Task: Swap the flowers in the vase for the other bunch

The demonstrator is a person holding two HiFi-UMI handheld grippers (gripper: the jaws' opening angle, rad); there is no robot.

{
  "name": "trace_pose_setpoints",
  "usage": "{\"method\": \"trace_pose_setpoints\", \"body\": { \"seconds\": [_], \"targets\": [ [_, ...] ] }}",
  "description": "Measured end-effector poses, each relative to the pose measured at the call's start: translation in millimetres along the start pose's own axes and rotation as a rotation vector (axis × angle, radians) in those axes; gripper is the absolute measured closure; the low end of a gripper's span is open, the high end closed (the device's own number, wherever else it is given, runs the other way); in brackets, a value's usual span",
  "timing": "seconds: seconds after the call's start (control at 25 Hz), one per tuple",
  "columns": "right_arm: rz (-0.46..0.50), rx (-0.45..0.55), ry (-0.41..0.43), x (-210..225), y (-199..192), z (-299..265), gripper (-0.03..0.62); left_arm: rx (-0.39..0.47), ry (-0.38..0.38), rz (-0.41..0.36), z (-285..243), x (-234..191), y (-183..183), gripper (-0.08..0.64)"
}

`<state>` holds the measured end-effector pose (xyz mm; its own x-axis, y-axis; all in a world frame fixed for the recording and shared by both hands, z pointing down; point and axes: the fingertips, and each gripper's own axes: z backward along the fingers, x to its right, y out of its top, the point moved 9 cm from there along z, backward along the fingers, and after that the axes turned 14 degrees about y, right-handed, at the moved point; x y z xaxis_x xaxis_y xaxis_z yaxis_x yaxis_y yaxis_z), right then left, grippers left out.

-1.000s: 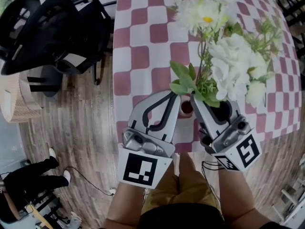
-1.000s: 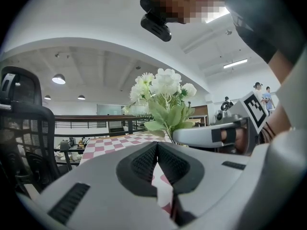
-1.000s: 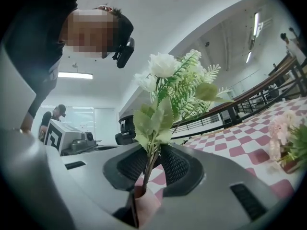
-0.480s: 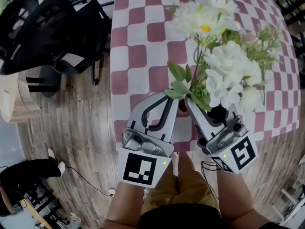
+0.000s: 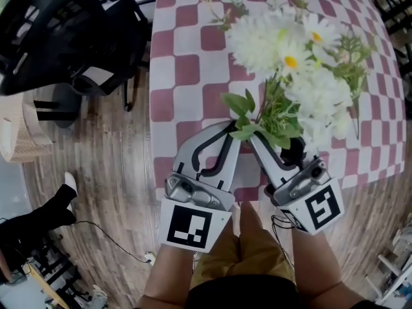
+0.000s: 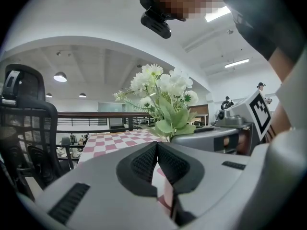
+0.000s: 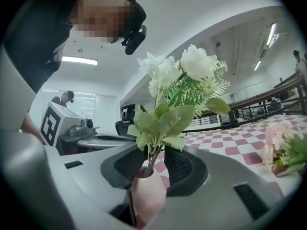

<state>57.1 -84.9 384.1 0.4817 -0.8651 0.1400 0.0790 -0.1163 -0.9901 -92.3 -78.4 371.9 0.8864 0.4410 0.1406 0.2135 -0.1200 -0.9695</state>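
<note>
A bunch of white flowers (image 5: 290,56) stands with its stems in a small pink vase (image 7: 144,195) near the table's front edge. My right gripper (image 7: 154,152) has its jaws on either side of the stems just above the vase. The jaws have just been opening, and the pads (image 7: 180,164) stand apart from the stems. In the head view the right gripper (image 5: 277,143) is half hidden under the leaves. My left gripper (image 5: 235,129) is beside it on the left, shut with its tips together (image 6: 156,145) and nothing seen in it. The other bunch, pink (image 7: 276,140), lies farther back on the table.
The table (image 5: 187,69) has a pink and white checked cloth. A black office chair (image 5: 58,37) stands at its left over the wooden floor. A pale wicker piece (image 5: 19,134) is at the far left. A person's legs (image 5: 38,224) show at lower left.
The white bunch has swung up and away from me in the head view. My right gripper has rolled a little and its jaws stand wider. The left gripper has kept still.
</note>
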Motion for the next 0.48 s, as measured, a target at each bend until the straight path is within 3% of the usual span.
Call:
{"method": "trace_pose_setpoints", "body": {
  "seconds": [0.48],
  "targets": [
    [-0.013, -0.021, -0.009, -11.6, -9.5, -1.1, 0.437, -0.009, 0.004, 0.017, 14.2, -3.6, -11.8, 0.551]
  ]
}}
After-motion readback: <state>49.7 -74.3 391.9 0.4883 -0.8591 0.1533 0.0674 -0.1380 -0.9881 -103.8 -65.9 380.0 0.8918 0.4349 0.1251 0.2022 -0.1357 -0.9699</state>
